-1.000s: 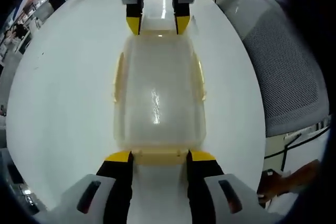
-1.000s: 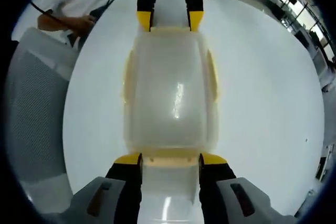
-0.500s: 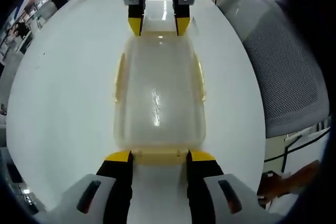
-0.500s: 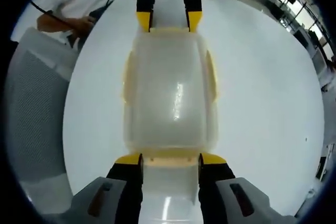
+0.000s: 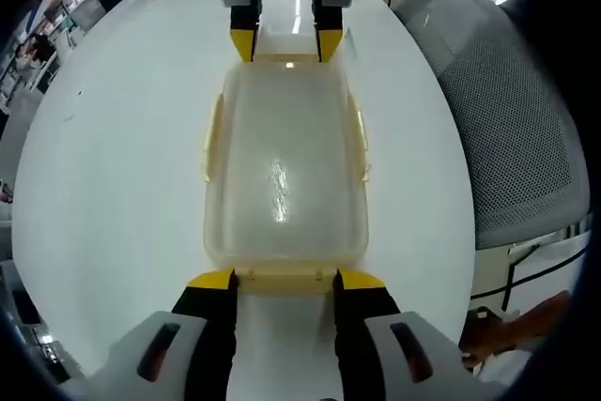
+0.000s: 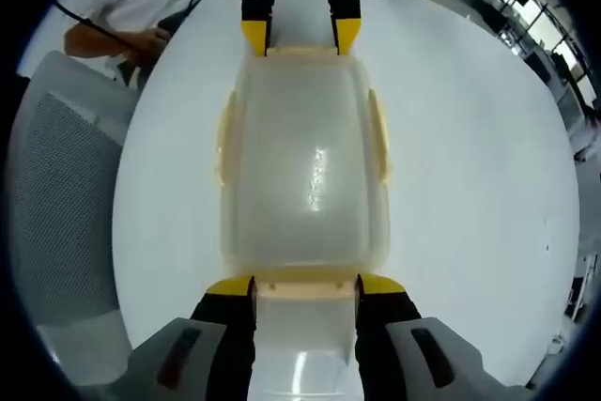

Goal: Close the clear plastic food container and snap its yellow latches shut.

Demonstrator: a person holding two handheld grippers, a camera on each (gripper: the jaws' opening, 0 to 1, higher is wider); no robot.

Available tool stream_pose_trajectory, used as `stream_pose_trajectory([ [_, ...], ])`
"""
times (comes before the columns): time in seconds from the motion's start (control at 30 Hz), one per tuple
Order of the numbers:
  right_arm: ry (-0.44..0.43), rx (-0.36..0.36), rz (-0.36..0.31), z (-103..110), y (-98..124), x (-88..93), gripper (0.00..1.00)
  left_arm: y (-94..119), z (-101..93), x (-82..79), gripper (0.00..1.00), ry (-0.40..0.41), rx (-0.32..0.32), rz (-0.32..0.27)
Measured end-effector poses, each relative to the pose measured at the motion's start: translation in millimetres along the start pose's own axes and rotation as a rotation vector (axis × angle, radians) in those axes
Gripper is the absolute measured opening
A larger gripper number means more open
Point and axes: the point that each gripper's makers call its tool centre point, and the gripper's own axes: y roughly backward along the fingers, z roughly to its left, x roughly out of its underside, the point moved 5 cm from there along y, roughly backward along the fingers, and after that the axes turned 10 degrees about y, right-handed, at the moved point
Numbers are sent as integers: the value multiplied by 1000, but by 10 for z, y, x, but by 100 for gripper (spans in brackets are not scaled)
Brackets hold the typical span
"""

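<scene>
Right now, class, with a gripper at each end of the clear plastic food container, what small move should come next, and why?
Probably press both end latches down. The left gripper and right gripper each straddle a yellow end latch of the clear plastic food container, with its lid on.

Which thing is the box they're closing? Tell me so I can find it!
Look at the big round white table. In its middle sits the clear plastic food container, between the left gripper at one end and the right gripper at the other. It is see-through with pale yellow latches on its edges.
</scene>
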Motion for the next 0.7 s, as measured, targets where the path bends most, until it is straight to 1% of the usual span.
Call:
stream_pose_trajectory([
  [0.23,-2,7,-8,21,1,-4,40,9,-18,-2,39,6,-5,10],
  [0.37,9,12,-6,31,4,-12,40,3,-51,-11,39,-2,-21,43],
  [0.43,18,18,0,36,7,-22,39,13,-62,-2,39,8,-23,47],
  [0.5,46,34,10,55,15,-37,39,13,-87,18,39,16,-16,45],
  [0.6,37,28,-13,87,39,-46,39,27,-118,31,39,10,-14,52],
  [0.7,41,38,-9,77,57,-34,39,45,-120,6,39,17,-18,45],
])
